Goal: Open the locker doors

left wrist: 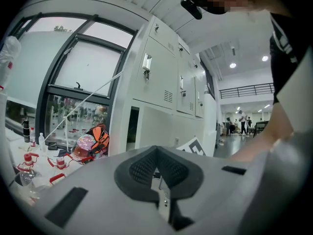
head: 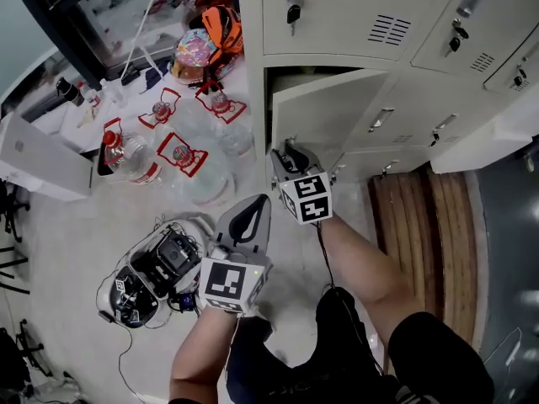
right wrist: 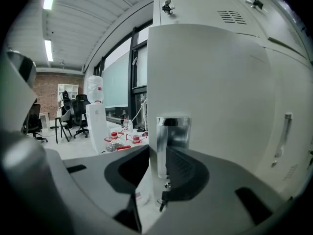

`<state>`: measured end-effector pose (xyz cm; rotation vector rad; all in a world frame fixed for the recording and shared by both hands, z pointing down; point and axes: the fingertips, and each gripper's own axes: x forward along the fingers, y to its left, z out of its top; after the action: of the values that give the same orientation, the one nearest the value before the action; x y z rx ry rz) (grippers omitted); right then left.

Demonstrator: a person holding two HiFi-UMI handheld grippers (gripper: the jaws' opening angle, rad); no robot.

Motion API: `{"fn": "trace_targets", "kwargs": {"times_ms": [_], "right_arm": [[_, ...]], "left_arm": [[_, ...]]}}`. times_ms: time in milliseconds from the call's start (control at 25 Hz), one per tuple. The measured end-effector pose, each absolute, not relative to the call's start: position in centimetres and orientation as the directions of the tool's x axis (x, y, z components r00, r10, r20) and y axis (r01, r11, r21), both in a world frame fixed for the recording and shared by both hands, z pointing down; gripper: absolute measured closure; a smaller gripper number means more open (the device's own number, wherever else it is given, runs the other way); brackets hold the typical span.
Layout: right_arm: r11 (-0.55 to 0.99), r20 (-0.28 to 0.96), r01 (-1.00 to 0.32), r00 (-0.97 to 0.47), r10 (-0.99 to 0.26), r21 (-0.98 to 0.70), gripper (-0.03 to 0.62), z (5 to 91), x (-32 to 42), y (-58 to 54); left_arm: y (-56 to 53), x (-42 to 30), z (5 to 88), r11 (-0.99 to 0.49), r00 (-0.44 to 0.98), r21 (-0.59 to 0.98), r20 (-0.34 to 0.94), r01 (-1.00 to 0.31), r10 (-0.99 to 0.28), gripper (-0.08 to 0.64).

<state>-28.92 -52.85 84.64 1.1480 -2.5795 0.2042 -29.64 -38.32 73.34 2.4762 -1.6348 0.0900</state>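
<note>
A bank of cream lockers (head: 362, 15) stands ahead. One locker door (head: 324, 108) in the middle row is swung partly open, with a dark gap (head: 290, 78) above it. My right gripper (head: 290, 156) is at that door's free edge. In the right gripper view the door's chrome handle (right wrist: 172, 136) sits between the jaws of the right gripper (right wrist: 164, 166), which is shut on it. My left gripper (head: 251, 215) hangs lower and to the left, away from the lockers, shut and empty. The left gripper view looks past the left gripper (left wrist: 157, 173) at the open door (left wrist: 156, 129).
Several large water bottles with red handles (head: 173, 154) lie on the floor left of the lockers, with an orange bag (head: 221, 28) behind them. A black and white device (head: 156, 272) sits near my left hand. A wooden panel (head: 429, 225) lies to the right. A water dispenser (right wrist: 96, 116) stands at the left.
</note>
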Motion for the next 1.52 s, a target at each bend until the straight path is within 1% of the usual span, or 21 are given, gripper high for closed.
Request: {"fn": "trace_targets", "kwargs": {"times_ms": [240,520,880,1000,1200,1400,1480,1520], "right_arm": [[0.691,0.343,-0.723,-0.651,-0.677,-0.008,0.484,84.6,-26.5,-49.5],[0.749,0.344,-0.663,-0.699,-0.627,0.020,0.480,84.6,-22.5,-46.2],[0.787,0.375,-0.613,-0.717,-0.588,0.064,0.474,84.5,-17.0,-43.1],[0.785,0.408,-0.617,-0.704,-0.581,0.052,0.472,84.9,-14.4,-42.2],[0.760,0.430,-0.649,-0.677,-0.598,0.036,0.469,84.7,-10.6,-41.3],[0.713,0.458,-0.700,-0.626,-0.632,0.027,0.492,84.7,-7.4,-40.8],[0.695,0.459,-0.719,-0.616,-0.640,0.006,0.487,84.4,-6.6,-40.7],[0.689,0.459,-0.724,-0.613,-0.643,-0.002,0.465,84.2,-6.3,-40.6]], "left_arm": [[-36.7,-27.5,72.2,-0.402,0.417,0.118,0.166,-0.908,-0.894,0.561],[-35.8,-24.1,71.8,-0.429,0.448,0.137,0.187,-0.893,-0.874,0.561],[-36.0,-19.5,71.2,-0.449,0.477,0.177,0.184,-0.876,-0.859,0.561],[-36.2,-18.0,71.0,-0.458,0.490,0.191,0.189,-0.868,-0.851,0.561],[-36.6,-15.8,70.5,-0.482,0.518,0.204,0.199,-0.852,-0.832,0.561],[-37.2,-14.3,69.5,-0.496,0.532,0.203,0.205,-0.845,-0.822,0.561],[-37.4,-13.9,69.4,-0.490,0.527,0.205,0.213,-0.848,-0.823,0.561],[-37.5,-13.7,69.4,-0.484,0.523,0.207,0.217,-0.850,-0.824,0.561]]}}
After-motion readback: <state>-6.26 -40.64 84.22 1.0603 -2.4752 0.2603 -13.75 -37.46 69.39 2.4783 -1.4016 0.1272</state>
